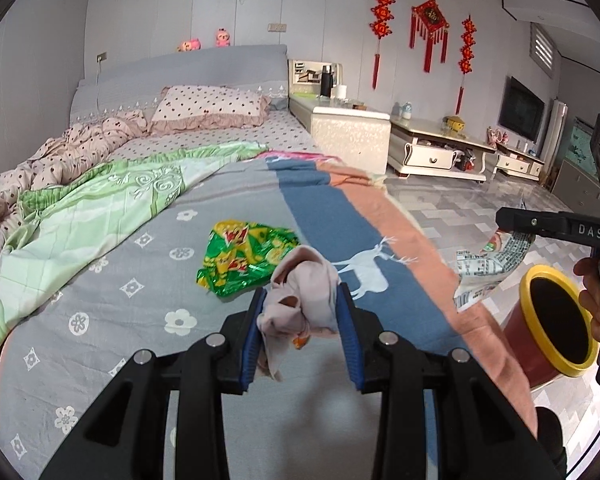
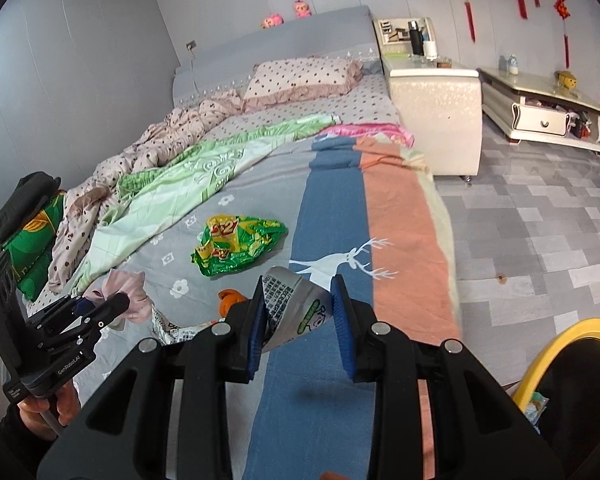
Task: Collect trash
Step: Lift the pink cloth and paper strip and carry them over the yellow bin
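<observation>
You are working in soft, even daylight, bright enough to keep colours clear on the bed (image 1: pixel 220 184). The floor tiles (image 1: pixel 452 200) beside the bed are showing pale glare. Under the jaws, faint shadows are falling on the bed cover. Fisheye distortion is bending the walls, dark vignetting is closing the corners, and nothing is blurring noticeably.
</observation>
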`<state>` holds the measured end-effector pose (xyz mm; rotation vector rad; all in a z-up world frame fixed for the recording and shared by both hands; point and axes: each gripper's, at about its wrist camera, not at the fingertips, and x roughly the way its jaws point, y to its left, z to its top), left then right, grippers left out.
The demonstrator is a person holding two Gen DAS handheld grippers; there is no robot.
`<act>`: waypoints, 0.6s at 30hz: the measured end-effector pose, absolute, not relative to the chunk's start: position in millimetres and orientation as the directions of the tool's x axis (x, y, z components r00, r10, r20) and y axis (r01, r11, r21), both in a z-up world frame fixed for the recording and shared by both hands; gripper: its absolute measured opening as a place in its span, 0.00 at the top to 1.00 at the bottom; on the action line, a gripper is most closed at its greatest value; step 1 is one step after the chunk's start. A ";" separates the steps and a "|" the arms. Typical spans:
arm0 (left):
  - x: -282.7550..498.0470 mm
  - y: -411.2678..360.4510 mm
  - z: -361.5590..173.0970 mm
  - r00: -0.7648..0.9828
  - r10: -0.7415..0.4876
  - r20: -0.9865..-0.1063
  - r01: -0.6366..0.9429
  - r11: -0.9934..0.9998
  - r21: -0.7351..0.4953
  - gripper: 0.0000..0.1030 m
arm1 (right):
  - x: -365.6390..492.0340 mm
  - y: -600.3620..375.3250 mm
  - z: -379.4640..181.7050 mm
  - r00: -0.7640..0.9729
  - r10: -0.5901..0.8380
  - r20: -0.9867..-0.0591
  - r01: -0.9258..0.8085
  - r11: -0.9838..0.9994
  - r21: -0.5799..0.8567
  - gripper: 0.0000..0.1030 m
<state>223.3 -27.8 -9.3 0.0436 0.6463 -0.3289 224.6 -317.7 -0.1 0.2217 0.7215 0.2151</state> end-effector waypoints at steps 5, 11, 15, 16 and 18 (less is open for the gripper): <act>209.2 -47.6 10.0 0.754 -0.329 -0.569 0.348 0.934 -0.079 0.68 | 196.9 -343.7 25.8 0.772 0.238 -0.590 -0.093 0.960 0.266 0.72; 194.7 -77.8 28.1 0.747 -0.380 -0.545 0.399 0.913 -0.090 0.68 | 166.9 -380.0 48.1 0.807 0.192 -0.558 -0.046 0.963 0.265 0.72; 187.8 -100.7 39.9 0.738 -0.419 -0.530 0.437 0.894 -0.098 0.68 | 145.9 -408.9 60.2 0.830 0.156 -0.535 -0.005 0.962 0.273 0.72; 186.0 -107.4 42.6 0.735 -0.428 -0.526 0.448 0.889 -0.096 0.68 | 142.5 -415.0 62.6 0.835 0.147 -0.531 0.006 0.962 0.274 0.72; 181.3 -122.7 48.4 0.730 -0.448 -0.516 0.474 0.876 -0.091 0.68 | 131.2 -433.4 68.5 0.845 0.126 -0.519 0.031 0.959 0.283 0.72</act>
